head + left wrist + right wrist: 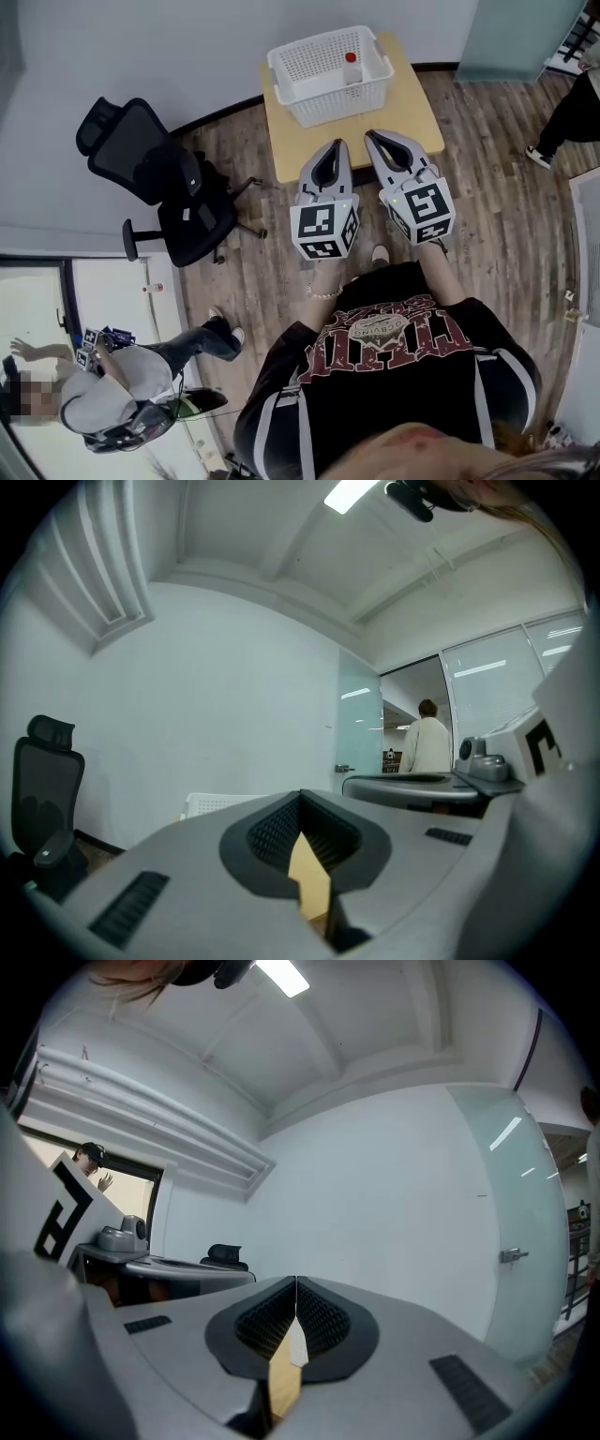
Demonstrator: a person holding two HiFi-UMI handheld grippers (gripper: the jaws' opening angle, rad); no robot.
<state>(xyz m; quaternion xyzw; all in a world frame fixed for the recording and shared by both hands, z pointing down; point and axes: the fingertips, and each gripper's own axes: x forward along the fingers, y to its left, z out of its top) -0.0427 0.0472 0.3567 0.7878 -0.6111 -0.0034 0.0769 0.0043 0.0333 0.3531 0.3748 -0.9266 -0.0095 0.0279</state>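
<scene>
- Head view: I am holding the left gripper (pixel 337 143) and the right gripper (pixel 371 135) side by side over the near part of the small wooden surface (pixel 286 155). Both are pointing at the white basket (pixel 319 105) at its far end, where a red-capped bottle (pixel 352 68) is standing upright.
- I am judging the basket to be light. A nudge from either tip could be sliding it off the far edge or tipping the bottle.
- The surface is sitting on a plank floor (pixel 253 272), with a black chair (pixel 159 187) to the left.
- Left gripper view: the left gripper (pixel 300 797) is showing its jaws pressing together, with nothing between them. The basket (pixel 220 803) is peeking out just beyond, and a person (pixel 427 744) is standing in a far doorway.
- Right gripper view: the right gripper (pixel 296 1283) is likewise closing on nothing. It is facing a bare white wall and a glass door (pixel 511 1213).
</scene>
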